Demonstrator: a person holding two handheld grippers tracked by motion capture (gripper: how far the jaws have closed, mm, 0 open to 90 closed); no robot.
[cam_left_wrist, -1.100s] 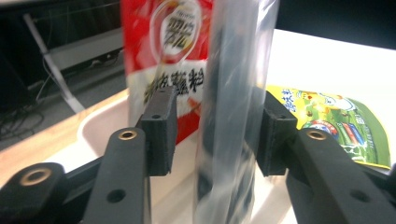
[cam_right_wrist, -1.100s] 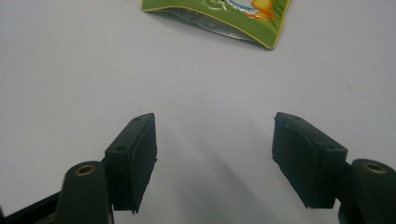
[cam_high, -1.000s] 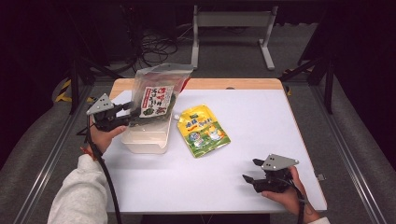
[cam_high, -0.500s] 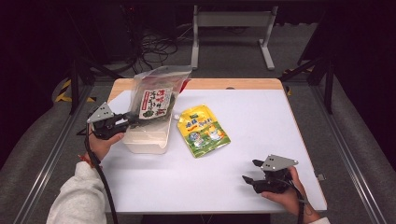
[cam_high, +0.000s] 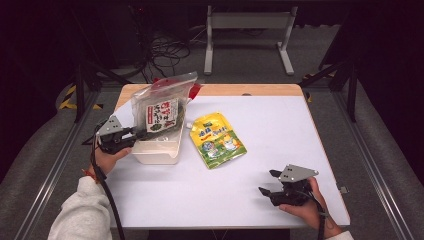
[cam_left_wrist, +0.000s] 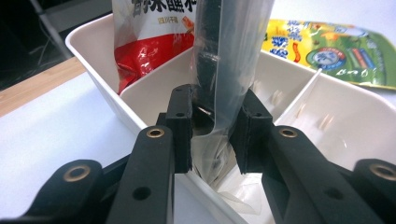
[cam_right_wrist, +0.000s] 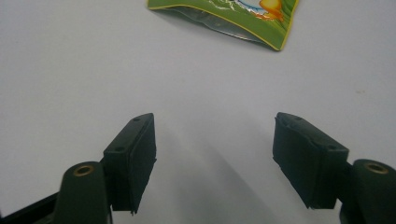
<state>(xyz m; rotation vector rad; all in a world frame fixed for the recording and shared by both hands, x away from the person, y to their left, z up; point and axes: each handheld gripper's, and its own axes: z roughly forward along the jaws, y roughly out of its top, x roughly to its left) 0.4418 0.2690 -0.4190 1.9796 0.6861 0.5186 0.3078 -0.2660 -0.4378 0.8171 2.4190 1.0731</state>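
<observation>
from above, the left gripper (cam_high: 131, 135) is clenched on the lower edge of a clear zip bag (cam_high: 161, 109) that stands upright over the white bin (cam_high: 155, 150) at the table's (cam_high: 280, 130) left side. the left gripper view adds what the overhead angle hides: the jaws pinch the bag's clear film (cam_left_wrist: 219, 93) just above the bin's near wall (cam_left_wrist: 98, 74), the bin has inner dividers, and a red and white packet (cam_left_wrist: 149, 42) stands in a far compartment (its print is cut off). the green and yellow pouch (cam_high: 218, 139) lies flat just beside the bin. the right gripper (cam_high: 267, 186) sits near the table's front right, released, and its own view shows both pads (cam_right_wrist: 133, 158) wide apart over bare table with the pouch's corner (cam_right_wrist: 252, 23) ahead.
</observation>
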